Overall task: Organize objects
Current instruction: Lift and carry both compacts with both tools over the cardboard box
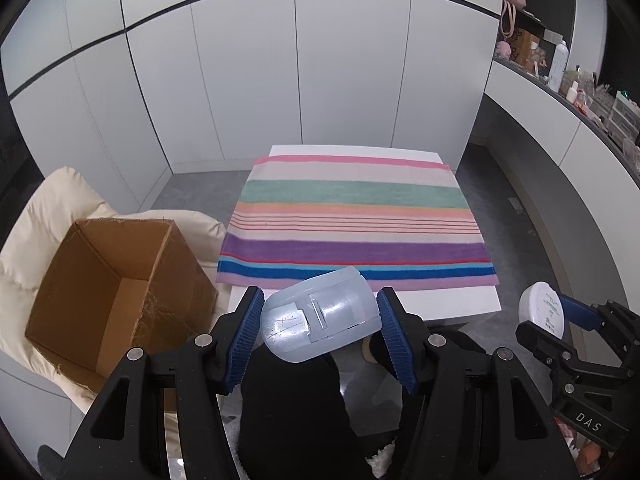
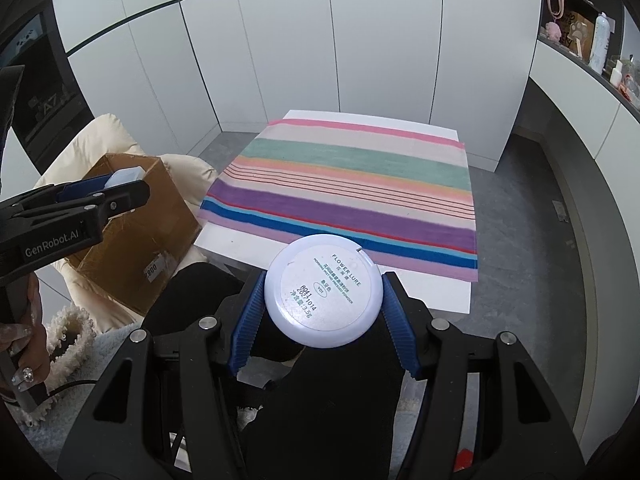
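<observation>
My left gripper (image 1: 319,314) is shut on a translucent pale-blue plastic case (image 1: 318,314), held in the air just short of the near edge of the white table (image 1: 460,300). In the right wrist view the same gripper (image 2: 120,184) shows side-on at the left, above the cardboard box, with the blue case (image 2: 124,178) between its fingers. My right gripper (image 2: 323,292) is shut on a round white powder compact (image 2: 323,290), printed base up, in front of the table's near edge (image 2: 400,284). From the left wrist view, that compact (image 1: 542,308) appears at the far right.
A striped towel (image 1: 356,224) covers most of the white table. An open brown cardboard box (image 1: 116,288) sits on a cream cushion (image 1: 52,208) left of the table. A person's dark-clothed legs (image 2: 320,400) are below the grippers. Cluttered shelves (image 1: 580,92) run along the right wall.
</observation>
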The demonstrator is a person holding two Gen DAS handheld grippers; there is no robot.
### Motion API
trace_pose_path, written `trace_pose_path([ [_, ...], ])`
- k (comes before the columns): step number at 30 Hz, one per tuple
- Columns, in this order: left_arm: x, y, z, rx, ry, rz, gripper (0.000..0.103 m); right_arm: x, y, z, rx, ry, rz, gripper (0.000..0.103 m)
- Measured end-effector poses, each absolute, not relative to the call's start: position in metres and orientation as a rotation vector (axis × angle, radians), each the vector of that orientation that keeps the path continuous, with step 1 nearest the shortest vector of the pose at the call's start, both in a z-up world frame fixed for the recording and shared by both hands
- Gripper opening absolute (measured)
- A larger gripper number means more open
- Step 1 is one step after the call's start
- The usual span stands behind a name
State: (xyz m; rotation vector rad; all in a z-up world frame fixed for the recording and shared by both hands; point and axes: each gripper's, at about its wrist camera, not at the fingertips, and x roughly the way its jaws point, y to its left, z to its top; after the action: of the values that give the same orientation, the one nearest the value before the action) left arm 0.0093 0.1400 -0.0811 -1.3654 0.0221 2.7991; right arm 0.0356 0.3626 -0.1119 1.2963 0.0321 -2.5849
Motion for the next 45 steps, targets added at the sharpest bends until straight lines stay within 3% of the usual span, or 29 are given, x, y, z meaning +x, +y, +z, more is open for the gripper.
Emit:
trace_pose_path([
  [17,0.02,0.052,-0.097,-1.491,-0.159,2.921,0.059,0.01,0.265,-0.135,1.277,0.16,-2.361,0.06],
  [32,0.115,-0.1,-0.103,-1.619,-0.551,3.2,0.06,0.043,0.084,-0.145,1.12,0.411,-1.973,0.06],
  [39,0.133,-0.145,-0.108,-1.592,-0.686,3.27,0.059,0.054,0.039,-0.142,1.054,0.443,-1.886,0.06],
  [45,0.112,-0.157,-0.108,-1.569,-0.673,3.296,0.059,0.037,0.014,-0.14,1.029,0.481,-1.884,0.06],
])
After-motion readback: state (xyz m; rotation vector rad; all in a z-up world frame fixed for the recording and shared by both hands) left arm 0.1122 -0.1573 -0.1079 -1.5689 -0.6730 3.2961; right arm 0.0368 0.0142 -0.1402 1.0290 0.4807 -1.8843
